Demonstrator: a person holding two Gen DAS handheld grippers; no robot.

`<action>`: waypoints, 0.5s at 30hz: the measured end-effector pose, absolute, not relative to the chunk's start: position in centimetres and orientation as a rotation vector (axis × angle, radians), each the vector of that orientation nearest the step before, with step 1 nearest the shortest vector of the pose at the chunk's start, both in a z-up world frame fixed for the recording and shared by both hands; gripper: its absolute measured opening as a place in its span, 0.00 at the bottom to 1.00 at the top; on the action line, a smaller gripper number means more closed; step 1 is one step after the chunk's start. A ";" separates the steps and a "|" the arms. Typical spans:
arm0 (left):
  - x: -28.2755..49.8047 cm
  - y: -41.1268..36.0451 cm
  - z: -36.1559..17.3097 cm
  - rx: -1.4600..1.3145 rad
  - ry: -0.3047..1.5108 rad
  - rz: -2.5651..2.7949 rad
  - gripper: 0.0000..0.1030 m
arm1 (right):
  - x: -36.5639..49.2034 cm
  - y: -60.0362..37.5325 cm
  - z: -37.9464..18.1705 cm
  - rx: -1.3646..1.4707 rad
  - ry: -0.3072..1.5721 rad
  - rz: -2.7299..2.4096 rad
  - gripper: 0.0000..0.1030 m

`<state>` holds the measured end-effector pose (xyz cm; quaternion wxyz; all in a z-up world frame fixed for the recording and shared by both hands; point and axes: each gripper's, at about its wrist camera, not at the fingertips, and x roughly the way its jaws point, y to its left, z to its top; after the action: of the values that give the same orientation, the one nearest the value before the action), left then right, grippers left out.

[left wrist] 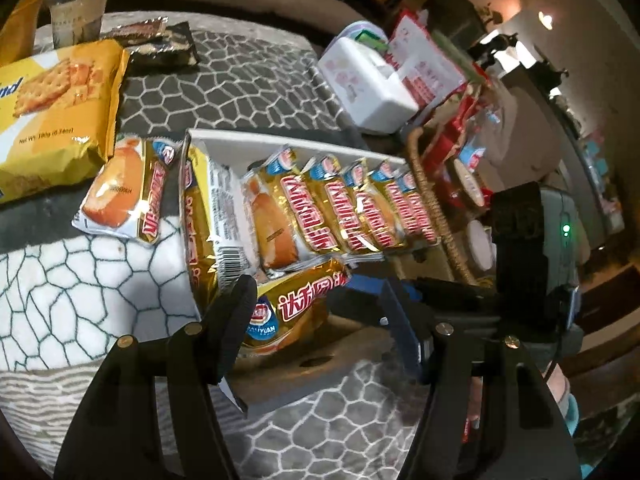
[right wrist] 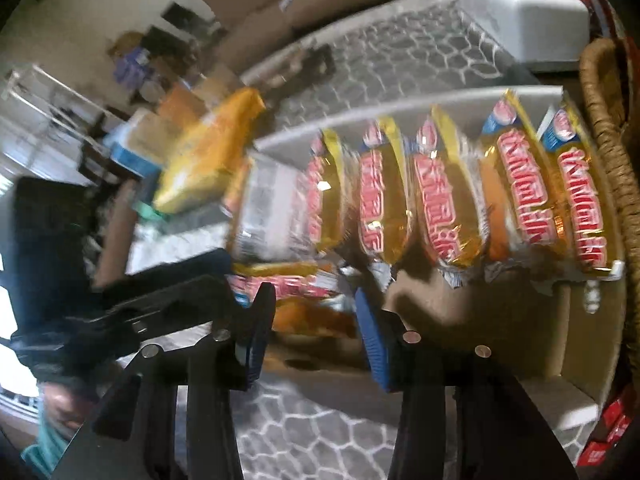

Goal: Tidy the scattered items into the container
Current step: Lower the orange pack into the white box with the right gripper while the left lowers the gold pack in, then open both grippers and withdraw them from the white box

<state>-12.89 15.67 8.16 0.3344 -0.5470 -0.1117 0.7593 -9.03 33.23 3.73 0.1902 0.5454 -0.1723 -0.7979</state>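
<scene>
A white cardboard box (left wrist: pixel 248 142) holds a row of several gold cake packets (left wrist: pixel 340 204) standing on edge. One gold packet (left wrist: pixel 298 314) lies flat at the box's front, between the fingers of my left gripper (left wrist: pixel 320 312), which is open. One more gold packet (left wrist: pixel 124 192) lies on the cloth left of the box. In the right wrist view the box (right wrist: pixel 400 108) and its packets (right wrist: pixel 452 200) fill the frame. My right gripper (right wrist: pixel 314 340) is open over the flat packet (right wrist: pixel 304 296). It also shows in the left wrist view (left wrist: pixel 384 308).
A yellow cracker bag (left wrist: pixel 52 108), dark snack packets (left wrist: pixel 160 44) and a cup (left wrist: pixel 78 8) lie at the back left. A white plastic case (left wrist: pixel 368 84) and a wicker basket (left wrist: pixel 436 208) stand right of the box. The patterned cloth (left wrist: pixel 248 76) covers the table.
</scene>
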 end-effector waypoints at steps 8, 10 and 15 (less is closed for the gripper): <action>-13.3 15.8 7.3 -1.433 -0.293 1.991 0.60 | -9.1 32.3 2.9 1.565 -0.450 -2.256 0.39; -13.0 14.8 8.4 -1.396 -0.337 1.968 0.62 | -9.0 32.6 3.3 1.568 -0.484 -2.236 0.39; -13.2 9.5 11.6 -1.295 -0.388 2.113 0.81 | -7.4 35.0 7.0 1.430 -0.558 -2.296 0.45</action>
<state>-13.18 9.48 11.55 0.3114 -0.4908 -0.1472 0.8003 -7.36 34.98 7.03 0.1890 0.5084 -0.1985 -0.8163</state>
